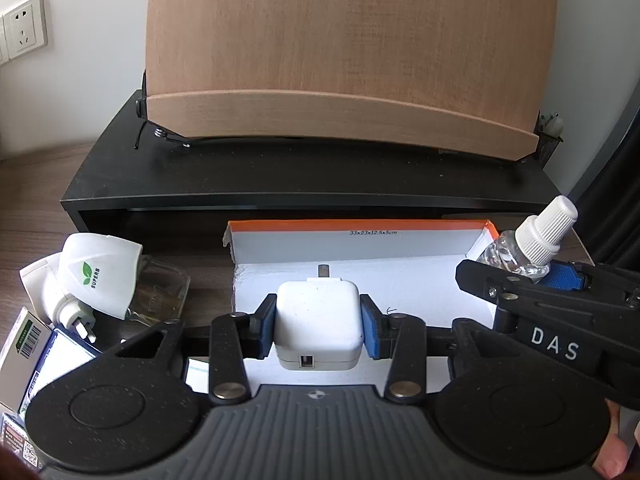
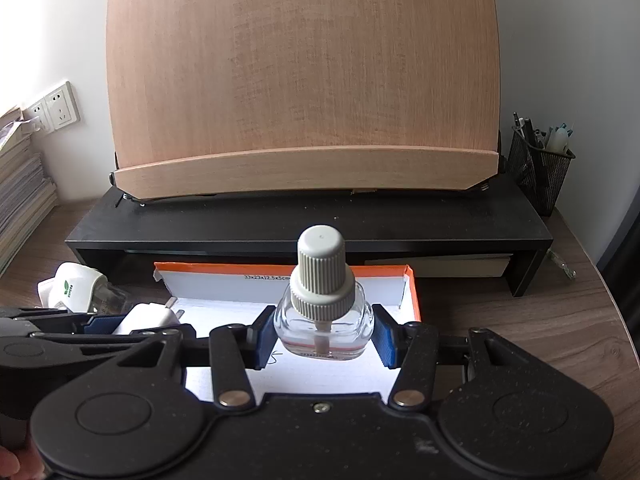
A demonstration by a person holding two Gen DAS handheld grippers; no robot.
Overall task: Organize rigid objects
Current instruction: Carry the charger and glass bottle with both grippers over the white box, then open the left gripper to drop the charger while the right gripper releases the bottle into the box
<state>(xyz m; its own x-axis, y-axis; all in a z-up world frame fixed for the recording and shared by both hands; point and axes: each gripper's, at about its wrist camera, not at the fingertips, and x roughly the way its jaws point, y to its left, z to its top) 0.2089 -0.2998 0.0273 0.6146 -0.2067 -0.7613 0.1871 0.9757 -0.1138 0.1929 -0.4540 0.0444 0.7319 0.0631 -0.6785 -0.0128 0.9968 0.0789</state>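
Left gripper [image 1: 319,330] clamps glossy white square USB charger [image 1: 319,326]. Right gripper [image 2: 324,334] grips clear glass bottle [image 2: 322,330], ribbed grey cap. Both over the orange-rimmed white cardboard tray [image 1: 420,250] just ahead, printed "33x23x12.5x5cm". Dark woodgrain desk [image 2: 520,320]; "SUPERB" plug-in [image 1: 98,276] lies left.

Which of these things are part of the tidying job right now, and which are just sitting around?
In the job:
- white USB charger, in the left gripper
- clear refill bottle, in the right gripper
- orange-edged box
- white plug-in vaporizer

Lying about:
- wooden book stand
- black riser shelf
- mesh pen holder
- wall socket
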